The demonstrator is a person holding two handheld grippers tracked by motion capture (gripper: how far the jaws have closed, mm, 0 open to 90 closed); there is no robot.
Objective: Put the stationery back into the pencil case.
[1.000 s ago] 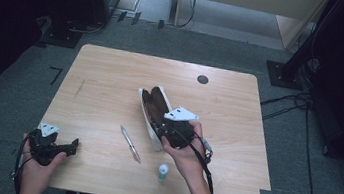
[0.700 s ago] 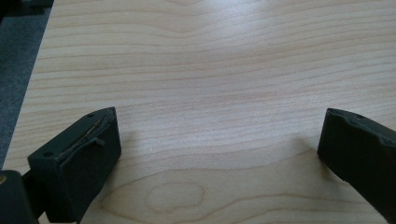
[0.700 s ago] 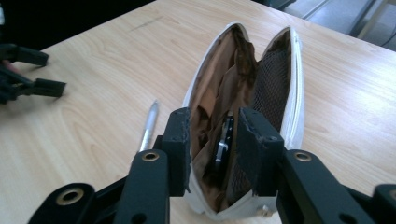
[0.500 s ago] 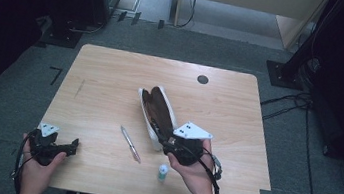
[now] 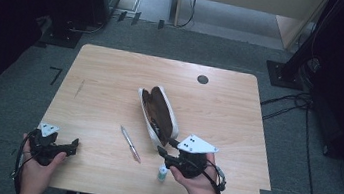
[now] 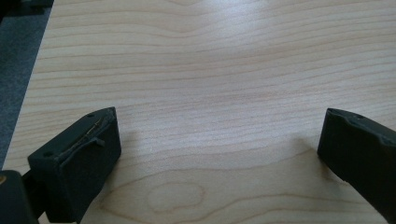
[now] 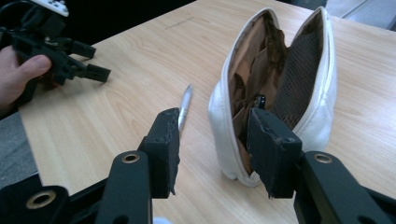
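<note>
The pouch (image 5: pixel 158 113) lies near the middle of the table (image 5: pixel 112 79), unzipped and gaping. Its shell is white, its lining brown. In the right gripper view the pouch (image 7: pixel 275 79) stands mouth-up, with a mesh pocket on 1 inner wall and a small dark item deep inside; what that item is cannot be told.

The right gripper (image 5: pixel 167 147) sits at the near end of the pouch, held by the right hand (image 5: pixel 197 178). Its 2 jaws have just been opening and now stand partly apart. In the right gripper view the right gripper (image 7: pixel 212 140) points at the near end of the pouch; nothing is pressed between the pads. One jaw stands before the pouch mouth, the other over bare wood beside the pen (image 7: pixel 184 108).

The pen (image 5: pixel 130 144) lies on the table to the left of the pouch, apart from it. A small bottle (image 5: pixel 163 173) stands just beside the right gripper, toward the near edge.

The left gripper (image 5: pixel 71 145) rests at the near left corner of the table, held by the left hand (image 5: pixel 38 167), well apart from the pouch. In the left gripper view the left gripper (image 6: pixel 219 149) has its jaws wide open over bare wood, holding nothing.
</note>
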